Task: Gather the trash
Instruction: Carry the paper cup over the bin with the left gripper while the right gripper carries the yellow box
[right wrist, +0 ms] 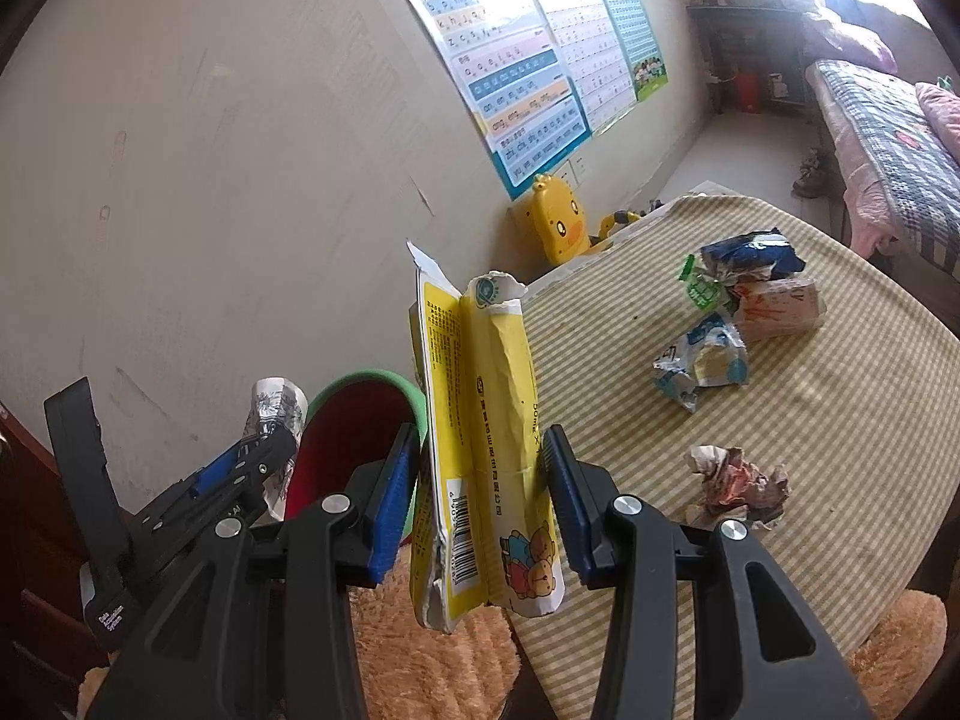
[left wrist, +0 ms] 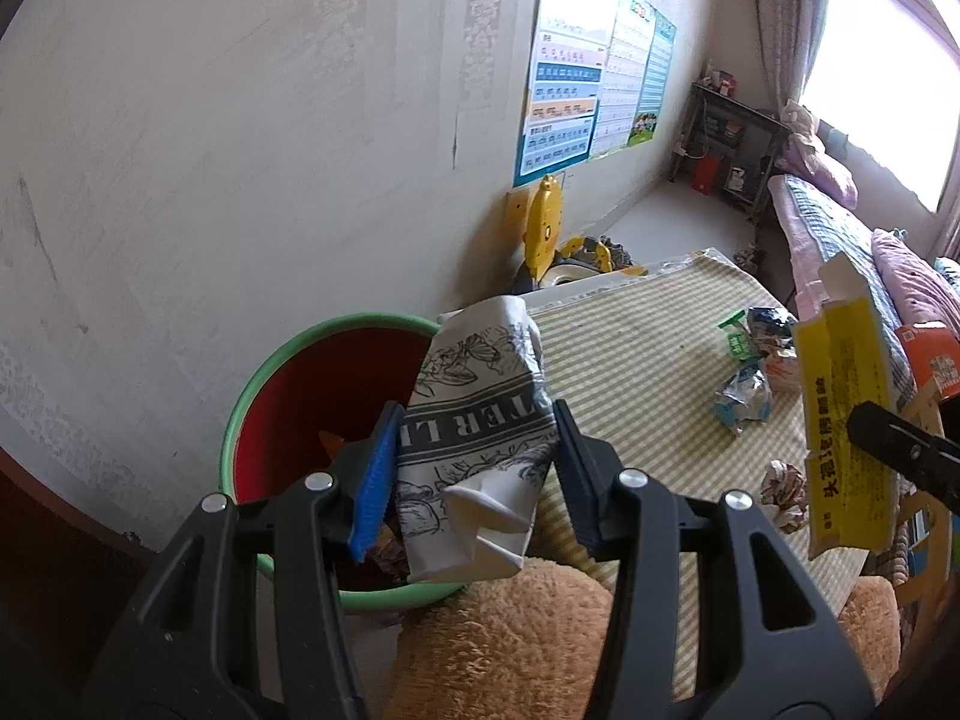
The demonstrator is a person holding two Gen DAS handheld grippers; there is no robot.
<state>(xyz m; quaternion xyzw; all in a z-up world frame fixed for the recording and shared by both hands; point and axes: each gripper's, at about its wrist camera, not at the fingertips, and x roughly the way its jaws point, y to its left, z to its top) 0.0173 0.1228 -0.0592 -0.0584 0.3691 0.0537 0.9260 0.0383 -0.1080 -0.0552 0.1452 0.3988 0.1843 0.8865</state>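
My left gripper point(left wrist: 474, 456) is shut on a white paper carton with black flower print point(left wrist: 480, 402), held at the right rim of the green bin with a red inside point(left wrist: 282, 372). My right gripper point(right wrist: 480, 480) is shut on a flattened yellow box point(right wrist: 474, 420), held upright beside the bin point(right wrist: 360, 414) at the table's edge. In the left wrist view the yellow box point(left wrist: 846, 426) shows at the right. The printed carton point(right wrist: 276, 408) and left gripper appear at the left of the right wrist view. Several crumpled wrappers point(right wrist: 720, 324) and a crushed paper ball point(right wrist: 738, 483) lie on the striped tablecloth point(right wrist: 840, 420).
The bin stands against a pale wall point(left wrist: 240, 150) with posters point(left wrist: 564, 102). A yellow duck toy point(right wrist: 555, 219) sits behind the table. A tan plush cushion point(left wrist: 510, 642) lies under the grippers. A bed point(left wrist: 840, 240) and a dark shelf point(left wrist: 732, 138) stand at the far right.
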